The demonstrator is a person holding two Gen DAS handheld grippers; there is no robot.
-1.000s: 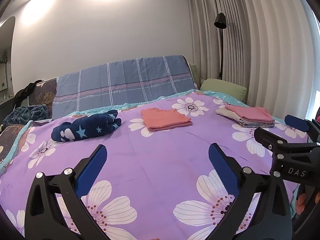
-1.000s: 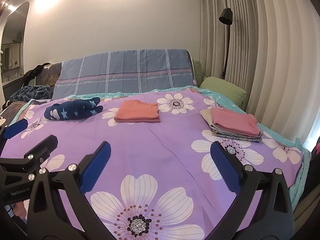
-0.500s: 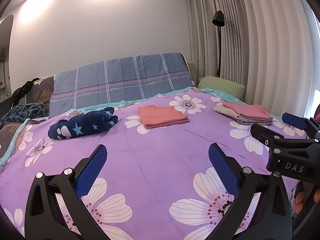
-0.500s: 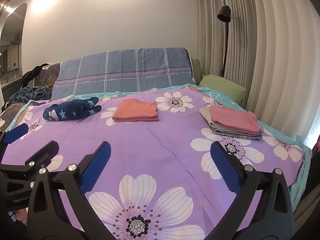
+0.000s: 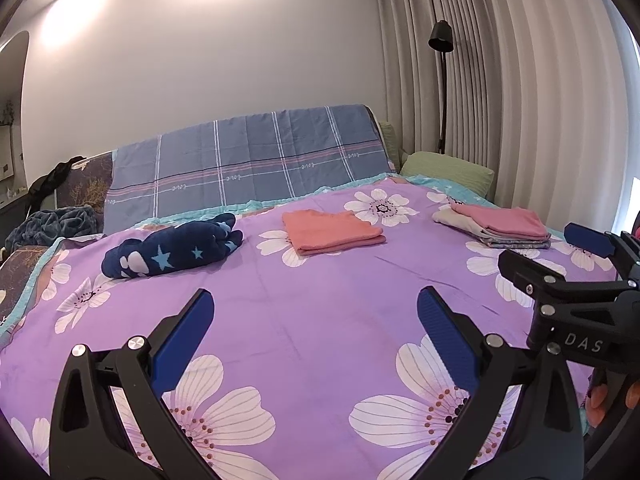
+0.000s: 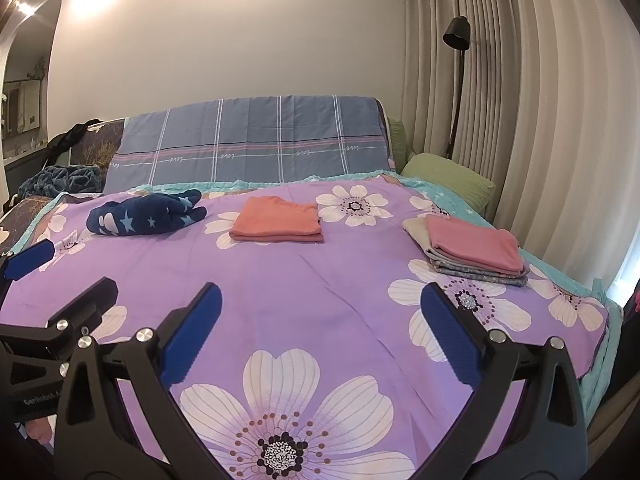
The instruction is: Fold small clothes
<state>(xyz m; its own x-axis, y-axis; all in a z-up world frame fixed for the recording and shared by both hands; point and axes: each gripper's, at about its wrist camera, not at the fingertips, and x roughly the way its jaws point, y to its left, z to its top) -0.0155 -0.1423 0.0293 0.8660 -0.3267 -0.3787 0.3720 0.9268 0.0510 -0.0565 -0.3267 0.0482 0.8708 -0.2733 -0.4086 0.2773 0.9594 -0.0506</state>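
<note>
A crumpled navy garment with stars point(image 5: 172, 250) point(image 6: 146, 216) lies at the far left of the purple flowered bedspread point(image 5: 320, 320) point(image 6: 320, 292). A folded salmon garment point(image 5: 332, 232) point(image 6: 278, 224) rests at the far middle. A stack of folded clothes with a pink one on top point(image 5: 500, 226) point(image 6: 472, 248) sits at the far right. My left gripper point(image 5: 316, 332) hovers open over the near bedspread, holding nothing. My right gripper point(image 6: 320, 328) is open and empty too, side by side with the left.
A blue plaid cover point(image 5: 248, 160) drapes the headboard. A green pillow point(image 5: 448, 168) lies at the far right by the curtains point(image 5: 520, 100), with a black floor lamp point(image 5: 440, 36) behind. A dark blanket point(image 5: 56, 222) sits off the bed's left. The bed's right edge point(image 6: 600, 312) drops away.
Both grippers have tilted and drifted slightly, so the bed sits a little lower in view. Both stay open and no garment has moved.
</note>
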